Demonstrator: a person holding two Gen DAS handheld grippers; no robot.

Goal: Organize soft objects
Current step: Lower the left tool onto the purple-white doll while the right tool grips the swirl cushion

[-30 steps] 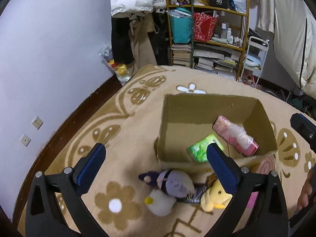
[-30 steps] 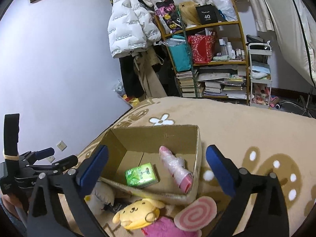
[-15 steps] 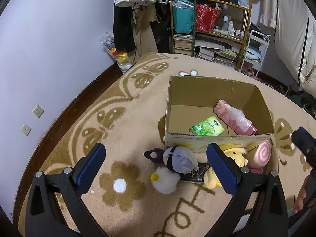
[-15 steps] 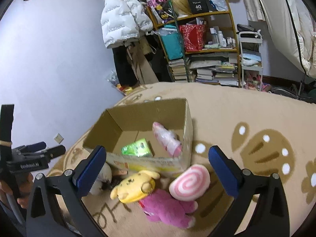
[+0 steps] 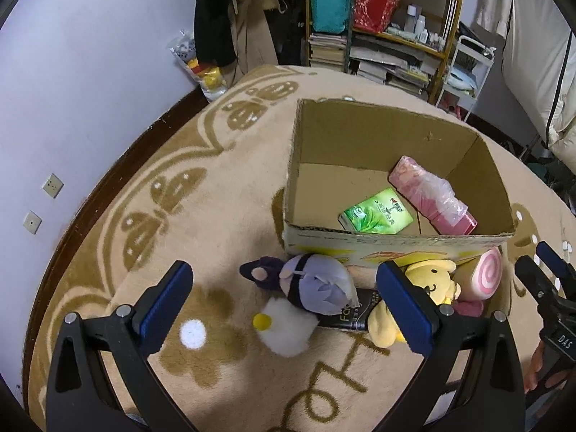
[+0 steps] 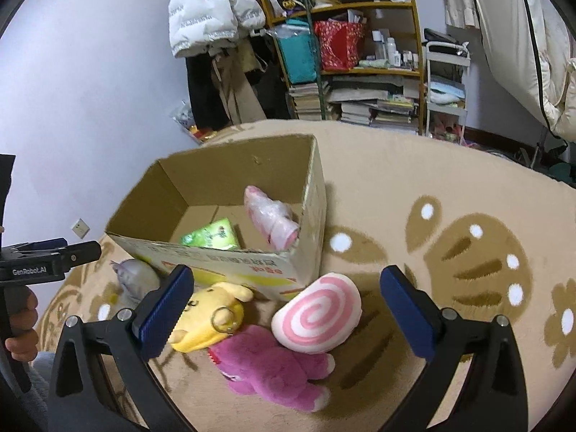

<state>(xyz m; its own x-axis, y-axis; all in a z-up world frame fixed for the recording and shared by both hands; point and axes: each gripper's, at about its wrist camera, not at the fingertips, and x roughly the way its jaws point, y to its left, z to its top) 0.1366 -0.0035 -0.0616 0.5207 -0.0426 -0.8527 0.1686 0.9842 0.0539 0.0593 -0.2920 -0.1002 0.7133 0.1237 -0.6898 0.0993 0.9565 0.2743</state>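
Cardboard box (image 5: pixel 363 133) holds only green tissue pack (image 5: pixel 376 212) and pink wrapped roll (image 5: pixel 432 194); four plush toys remain on rug, left gripper (image 5: pixel 288 302) and right gripper (image 6: pixel 288 306) both spread, empty.

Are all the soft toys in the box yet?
Not yet. The cardboard box holds only a green tissue pack and a pink wrapped pack. Both tongs, left and right, are open and empty. The purple plush, yellow plush, magenta plush and swirl pillow lie outside on the rug.
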